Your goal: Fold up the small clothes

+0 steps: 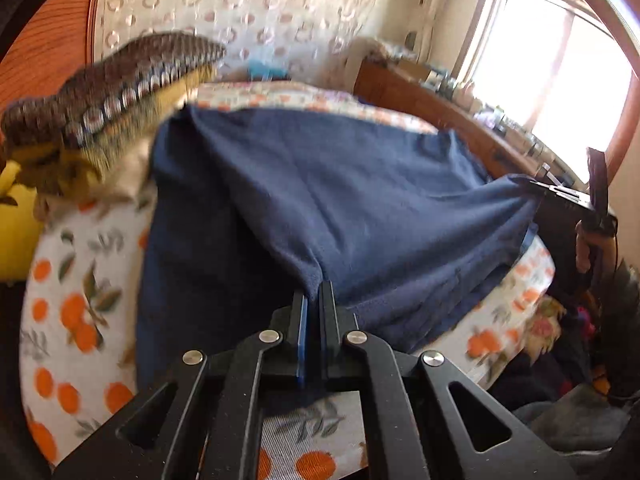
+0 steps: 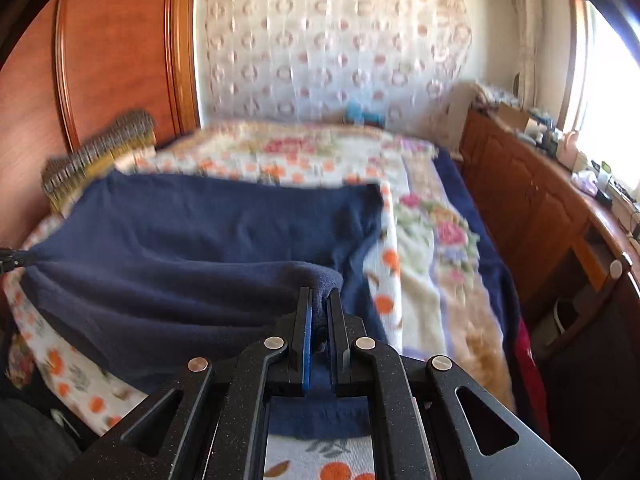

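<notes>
A dark blue fleece garment lies spread over the orange-print bed sheet. My left gripper is shut on its near edge and lifts it into a peak. My right gripper is shut on the other near corner of the same garment; it also shows at the right of the left wrist view, where the cloth is pulled taut between the two. The left gripper's tip shows at the far left edge of the right wrist view.
A brown and yellow knitted pile sits at the left by the wooden headboard. A floral blanket covers the bed's right side. A wooden dresser with small items stands along the window wall. Dark clothes lie beside the bed.
</notes>
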`<state>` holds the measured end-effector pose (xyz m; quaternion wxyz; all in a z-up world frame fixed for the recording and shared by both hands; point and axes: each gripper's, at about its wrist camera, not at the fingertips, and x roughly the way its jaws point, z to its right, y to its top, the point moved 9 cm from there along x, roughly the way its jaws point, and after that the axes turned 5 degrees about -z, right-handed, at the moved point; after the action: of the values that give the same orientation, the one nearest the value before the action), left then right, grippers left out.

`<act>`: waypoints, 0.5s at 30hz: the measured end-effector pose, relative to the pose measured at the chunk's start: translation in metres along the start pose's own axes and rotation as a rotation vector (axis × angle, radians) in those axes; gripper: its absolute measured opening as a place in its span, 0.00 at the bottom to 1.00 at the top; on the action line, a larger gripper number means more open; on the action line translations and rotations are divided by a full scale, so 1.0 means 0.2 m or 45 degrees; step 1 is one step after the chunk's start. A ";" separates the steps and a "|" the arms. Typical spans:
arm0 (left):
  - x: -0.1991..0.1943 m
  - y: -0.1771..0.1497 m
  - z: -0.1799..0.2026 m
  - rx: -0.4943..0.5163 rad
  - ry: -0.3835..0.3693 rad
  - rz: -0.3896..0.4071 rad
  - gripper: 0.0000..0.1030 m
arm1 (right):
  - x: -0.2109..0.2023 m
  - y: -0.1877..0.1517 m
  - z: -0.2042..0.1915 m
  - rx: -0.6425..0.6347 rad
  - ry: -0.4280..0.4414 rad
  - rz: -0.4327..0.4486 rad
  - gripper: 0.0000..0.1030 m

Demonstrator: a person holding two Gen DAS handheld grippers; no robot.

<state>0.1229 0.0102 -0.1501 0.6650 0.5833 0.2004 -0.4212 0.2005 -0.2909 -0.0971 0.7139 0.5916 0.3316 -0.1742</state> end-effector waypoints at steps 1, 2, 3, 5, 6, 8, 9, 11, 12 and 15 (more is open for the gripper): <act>0.02 -0.02 -0.01 0.002 0.016 -0.010 0.05 | 0.03 -0.03 -0.01 0.002 -0.003 -0.025 0.06; 0.02 -0.02 -0.01 0.002 0.022 -0.012 0.05 | 0.06 -0.05 -0.02 0.003 -0.007 -0.048 0.06; 0.02 -0.03 -0.01 -0.004 0.025 -0.014 0.05 | 0.08 -0.08 -0.03 0.000 -0.009 -0.068 0.06; 0.02 -0.03 -0.01 -0.009 0.024 -0.016 0.05 | 0.12 -0.12 -0.04 -0.006 -0.024 -0.102 0.06; 0.02 -0.03 -0.02 -0.006 0.026 -0.015 0.05 | 0.12 -0.13 -0.05 -0.003 -0.022 -0.106 0.06; 0.01 -0.05 -0.03 -0.001 0.042 -0.017 0.10 | 0.11 -0.16 -0.05 0.031 -0.014 -0.115 0.13; 0.00 -0.04 -0.03 0.001 0.060 -0.015 0.17 | 0.10 -0.17 -0.05 0.057 -0.012 -0.113 0.17; 0.00 -0.05 -0.05 0.004 0.089 -0.012 0.30 | 0.06 -0.17 -0.01 0.129 -0.035 -0.094 0.34; 0.00 -0.05 -0.06 0.007 0.092 -0.012 0.36 | 0.03 -0.18 0.00 0.160 -0.032 -0.084 0.37; 0.00 -0.05 -0.07 0.012 0.092 -0.023 0.46 | 0.00 -0.19 -0.04 0.186 0.012 -0.072 0.40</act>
<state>0.1173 0.0241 -0.1595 0.6508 0.5994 0.2275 -0.4067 0.1734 -0.2920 -0.1263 0.6623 0.6333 0.3378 -0.2152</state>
